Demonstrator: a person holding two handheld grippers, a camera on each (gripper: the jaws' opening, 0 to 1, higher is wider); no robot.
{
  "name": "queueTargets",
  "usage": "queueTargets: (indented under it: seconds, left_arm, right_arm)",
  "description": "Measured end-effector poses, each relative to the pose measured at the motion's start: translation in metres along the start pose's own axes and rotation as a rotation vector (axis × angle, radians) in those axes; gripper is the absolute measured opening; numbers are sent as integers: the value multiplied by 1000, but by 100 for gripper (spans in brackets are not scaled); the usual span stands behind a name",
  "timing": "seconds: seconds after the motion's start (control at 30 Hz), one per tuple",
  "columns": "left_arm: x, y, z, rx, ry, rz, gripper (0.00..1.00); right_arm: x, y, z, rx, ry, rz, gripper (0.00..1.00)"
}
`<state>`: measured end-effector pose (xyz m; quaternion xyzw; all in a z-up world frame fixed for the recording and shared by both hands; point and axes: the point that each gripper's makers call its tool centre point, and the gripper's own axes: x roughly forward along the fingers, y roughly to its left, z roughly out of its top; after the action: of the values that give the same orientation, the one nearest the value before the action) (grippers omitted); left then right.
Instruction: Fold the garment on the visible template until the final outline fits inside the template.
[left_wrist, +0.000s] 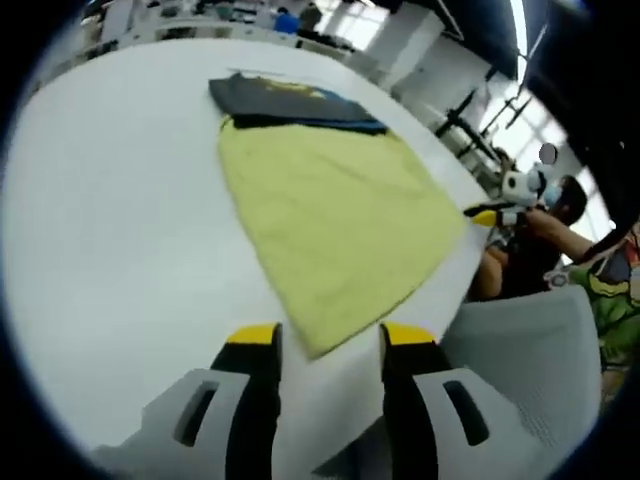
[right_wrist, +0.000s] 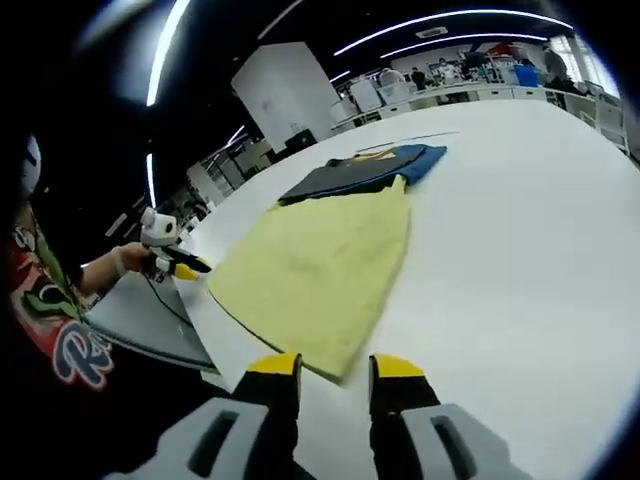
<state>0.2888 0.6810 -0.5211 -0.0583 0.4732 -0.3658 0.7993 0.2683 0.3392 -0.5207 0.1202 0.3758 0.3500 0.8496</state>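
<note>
Both grippers hover low over the near edge of the white table (left_wrist: 110, 250), each with its yellow-tipped black jaws spread apart and nothing between them. Seen in the left gripper view, the left gripper (left_wrist: 329, 335) sits just short of one near corner of the yellow garment (left_wrist: 340, 220), which points into the gap between its jaws. The right gripper (right_wrist: 335, 367), in the right gripper view, stands the same way at the garment's other near corner (right_wrist: 318, 272).

That garment is a soft, matte, pale yellow cloth, lying flat and smooth with a roughly four-sided outline that narrows toward the far end. Its far edge lies against a flat, dark grey rectangular template (left_wrist: 280, 100) with a blue strip along one side, set toward the far edge of the table. A thin dark rim peeks out under the garment's near edge in the right gripper view.

Beside the table's near edge, a person's hand (right_wrist: 125, 260) grips a gripper handle, next to a grey chair back (left_wrist: 530, 350).
</note>
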Motion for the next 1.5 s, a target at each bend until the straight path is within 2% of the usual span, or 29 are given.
queueTargets:
  seconds: [0.17, 0.23, 0.37, 0.53, 0.63, 0.87, 0.97, 1.07, 1.17, 1.33, 1.5]
  left_arm:
    - [1, -1, -1, -21, -4, 0, 28]
    - [1, -1, -4, -74, -1, -3, 24]
    - [3, 0, -6, -112, -12, -5, 18]
    - [4, 5, -7, -240, -39, -14, 10]
    - [6, 6, -14, -223, -18, -2, 0]
    - [3, 6, -12, -214, -36, 4, 0]
    - [-5, 2, -4, -209, -57, -17, 0]
    - [-12, -2, 1, -185, -67, -37, 0]
    - [-17, -3, 1, -180, -65, -44, 0]
    - [-21, -11, -8, -179, -35, -67, 0]
    - [-23, -20, -26, -181, 15, -84, 0]
  right_arm:
    - [2, 2, -3, 44, -19, 20, 13]
    - [2, 1, -3, 44, -25, 20, 11]
    - [3, 2, -2, 63, -34, 26, 8]
    - [7, 2, -2, 70, -29, 28, 2]
    - [8, 0, -2, 64, -24, 24, 0]
    - [7, -2, -1, 49, -5, 28, 0]
    - [2, 4, 7, 39, -10, 41, 0]
    - [-4, 9, 15, 73, -19, 65, 0]
    - [-10, 19, 21, 153, -23, 109, 0]
    - [-17, 29, 16, 155, -23, 128, 0]
    - [-23, 36, -4, 177, 5, 144, 0]
